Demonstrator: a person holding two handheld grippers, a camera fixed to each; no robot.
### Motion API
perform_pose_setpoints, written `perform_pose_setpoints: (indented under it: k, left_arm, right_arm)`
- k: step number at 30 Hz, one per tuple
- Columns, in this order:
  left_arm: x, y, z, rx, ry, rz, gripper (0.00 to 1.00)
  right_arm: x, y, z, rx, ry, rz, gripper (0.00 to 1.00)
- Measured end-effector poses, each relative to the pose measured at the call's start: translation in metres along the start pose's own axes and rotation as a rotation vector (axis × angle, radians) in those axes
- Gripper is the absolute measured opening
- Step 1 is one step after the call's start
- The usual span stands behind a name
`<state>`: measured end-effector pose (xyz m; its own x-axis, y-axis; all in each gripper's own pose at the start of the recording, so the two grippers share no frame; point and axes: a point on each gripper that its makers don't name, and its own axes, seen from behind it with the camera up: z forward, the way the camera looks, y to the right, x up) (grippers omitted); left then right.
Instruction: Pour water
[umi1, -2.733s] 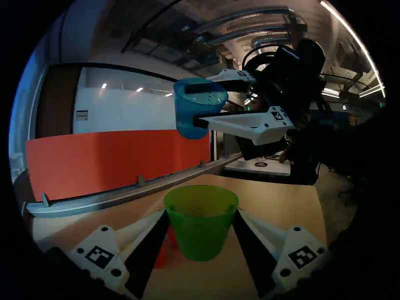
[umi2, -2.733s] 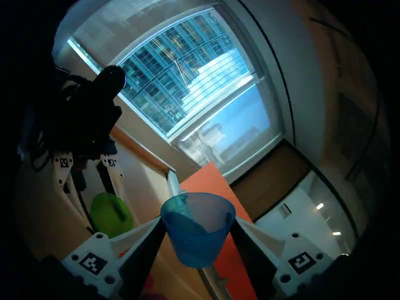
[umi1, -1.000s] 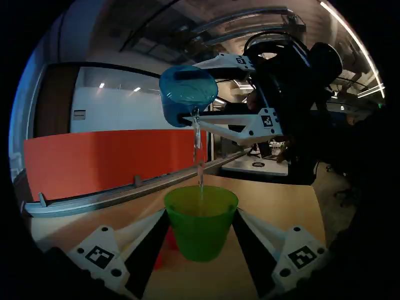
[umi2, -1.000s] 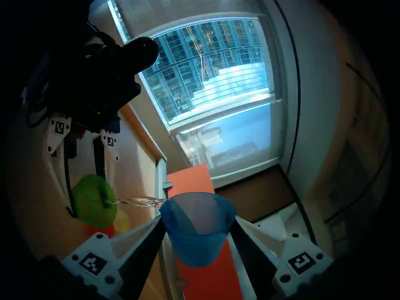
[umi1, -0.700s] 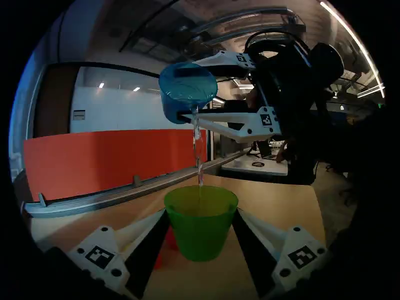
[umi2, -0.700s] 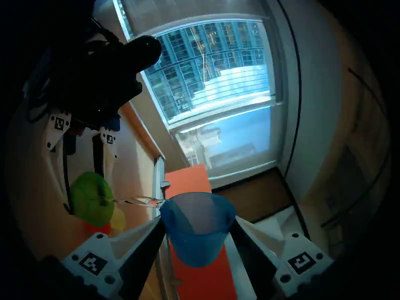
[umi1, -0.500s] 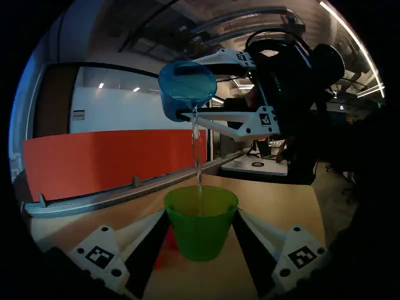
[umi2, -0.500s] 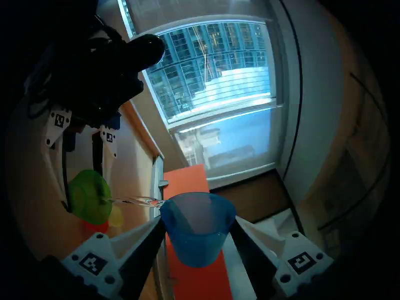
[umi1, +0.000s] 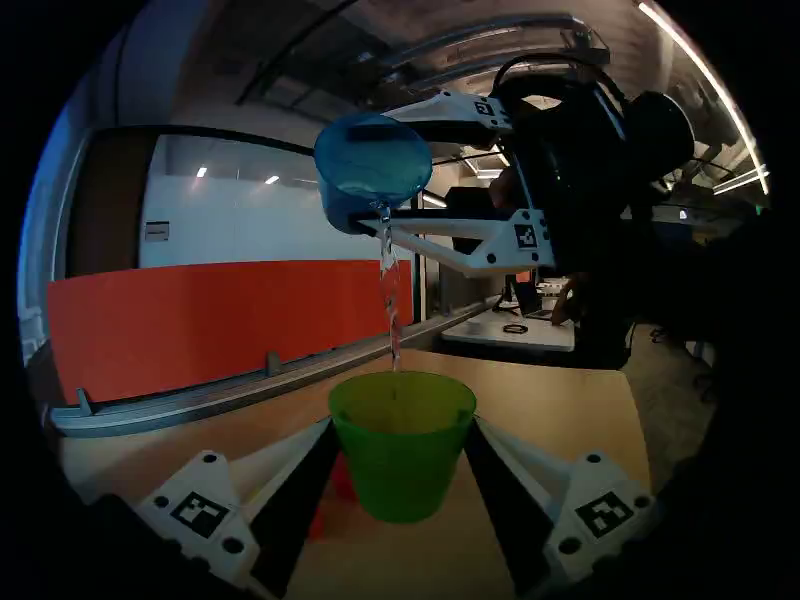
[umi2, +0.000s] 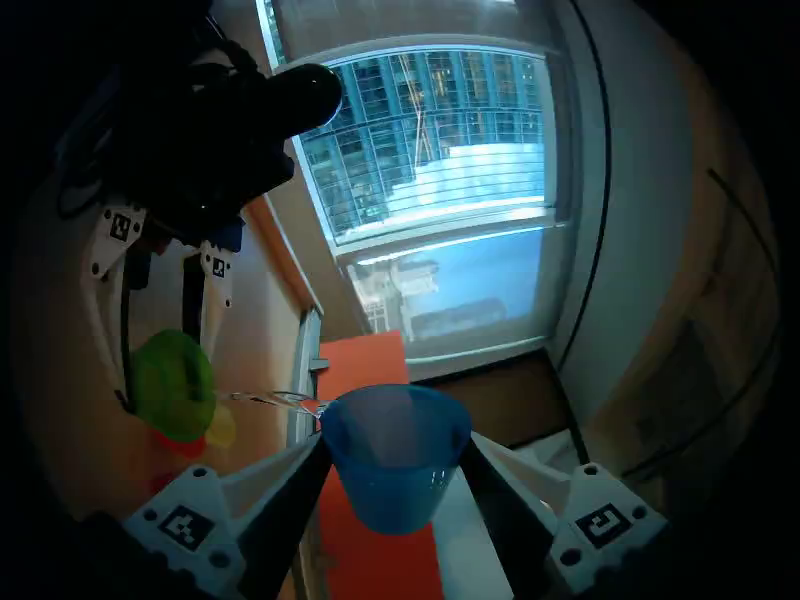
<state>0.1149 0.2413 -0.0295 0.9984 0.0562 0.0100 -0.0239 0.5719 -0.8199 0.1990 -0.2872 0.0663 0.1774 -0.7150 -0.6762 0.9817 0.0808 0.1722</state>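
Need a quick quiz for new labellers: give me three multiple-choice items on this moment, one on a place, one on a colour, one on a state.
1. Where is the blue cup relative to the green cup?
A. Above it
B. Inside it
C. Beside it on the table

2. What colour is the cup that the left tongs hold?
A. Red
B. Green
C. Blue

3. What is the water doing?
A. Not flowing
B. Falling in a thin stream from the blue cup toward the green cup
C. Running from the green cup up into the blue one

Answers:
1 A: the right tongs hold it tilted, high over the green rim.
2 B: both fingers press on green sides.
3 B: the stream leaves the blue rim.
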Motion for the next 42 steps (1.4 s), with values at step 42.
perform_pose_setpoints:
  k: [42]
  left_arm:
    - [0.003,-0.001,-0.002,0.002,0.020,-0.005,0.84]
  right_arm:
    - [0.017,0.015,0.008,-0.030,0.005,-0.210,0.89]
